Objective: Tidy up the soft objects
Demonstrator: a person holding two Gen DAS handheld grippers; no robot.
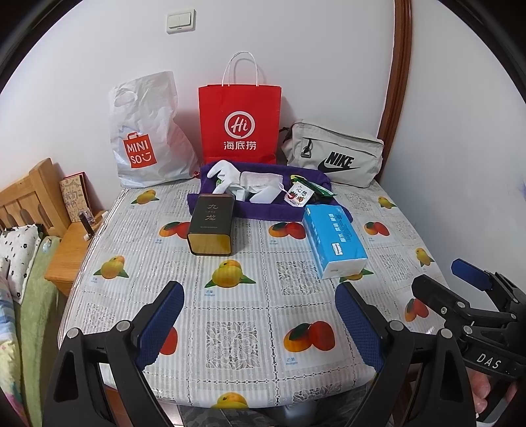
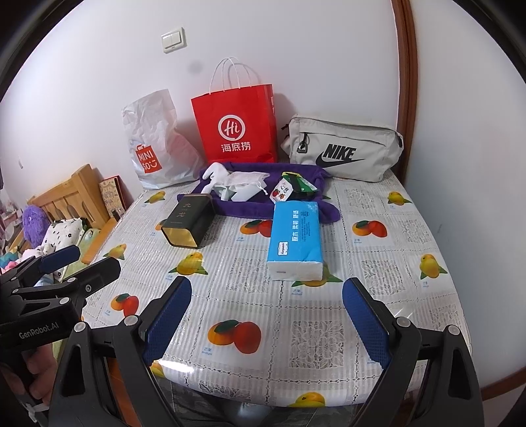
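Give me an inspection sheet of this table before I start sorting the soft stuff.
Surface: table under a fruit-print cover.
Job's things: purple cloth holding a white glove, white pouch and snack packets; blue tissue pack lies at its right corner.
Clutter: dark tin on its side; Miniso bag, red paper bag, grey Nike pouch along the wall.
Grippers: left gripper and right gripper open, empty, at the near edge.
Cables: nothing seen.
Surroundings: white wall, light switch, wooden bed frame at left.
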